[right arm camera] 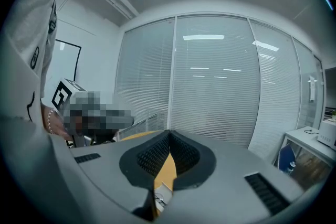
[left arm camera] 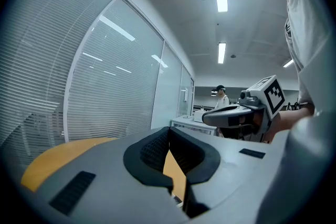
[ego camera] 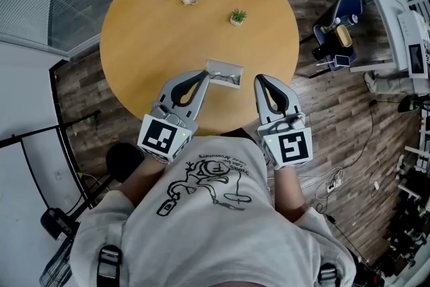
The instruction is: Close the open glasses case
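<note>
Our left gripper [ego camera: 203,75] and right gripper [ego camera: 259,80], jaws together and empty, flank the open glasses case [ego camera: 227,70]; we judge it light, stiff, slippery, best nudged by its lid.

Grey glasses case [ego camera: 224,73], seemingly open, flat by the round table's [ego camera: 148,23] near edge

Head cam: high over person, steep down on round table [ego camera: 148,23]; left gripper [ego camera: 205,74] cam: low, close over tabletop, faces far-right; right gripper [ego camera: 258,80] cam: same ht, faces far-left; all share tabletop; gripper cams share blinds wall [left arm camera: 79,71].
</note>
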### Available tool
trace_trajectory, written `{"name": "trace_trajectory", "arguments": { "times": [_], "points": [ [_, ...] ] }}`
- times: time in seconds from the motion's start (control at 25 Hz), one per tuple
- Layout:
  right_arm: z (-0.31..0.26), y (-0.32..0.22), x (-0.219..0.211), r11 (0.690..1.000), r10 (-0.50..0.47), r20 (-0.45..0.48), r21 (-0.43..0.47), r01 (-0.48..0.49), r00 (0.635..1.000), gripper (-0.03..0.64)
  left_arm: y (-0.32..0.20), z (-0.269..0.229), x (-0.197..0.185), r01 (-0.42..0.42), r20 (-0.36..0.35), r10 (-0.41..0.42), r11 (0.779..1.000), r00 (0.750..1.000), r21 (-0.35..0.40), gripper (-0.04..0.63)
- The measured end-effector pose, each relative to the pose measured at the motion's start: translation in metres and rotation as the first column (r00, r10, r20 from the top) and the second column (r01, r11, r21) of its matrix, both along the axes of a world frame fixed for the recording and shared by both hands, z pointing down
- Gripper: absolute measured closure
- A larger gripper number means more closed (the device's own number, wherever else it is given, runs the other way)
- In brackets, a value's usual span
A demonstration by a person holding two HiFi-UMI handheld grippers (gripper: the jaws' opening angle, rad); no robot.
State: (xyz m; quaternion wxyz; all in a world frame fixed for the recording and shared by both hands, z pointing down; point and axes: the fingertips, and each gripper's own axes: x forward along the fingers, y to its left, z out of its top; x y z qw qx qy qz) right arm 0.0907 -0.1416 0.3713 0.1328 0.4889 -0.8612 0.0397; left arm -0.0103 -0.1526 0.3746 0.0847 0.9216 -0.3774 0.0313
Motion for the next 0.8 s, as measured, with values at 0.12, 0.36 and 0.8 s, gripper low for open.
{"name": "trace_trajectory", "arguments": {
  "times": [0.12,0.36,0.8],
  "points": [
    [0.015,-0.002,0.001,1.0,-0.003,-0.018,-0.017,0.002,1.0,0.607,0.001,0.016,0.002,-0.007,0.018,0.007,1.0,1.0,-0.016,0.574],
    [0.038,-0.009,-0.002,1.0,-0.018,-0.042,-0.002,0.018,0.999,0.606,-0.003,0.056,0.002,-0.014,0.063,0.017,0.998,0.998,-0.059,0.574],
    [0.093,-0.013,0.001,0.995,-0.063,-0.147,-0.09,0.05,0.987,0.588,-0.012,0.128,0.006,-0.018,0.189,0.04,0.993,0.981,-0.12,0.572]
  ]
}}
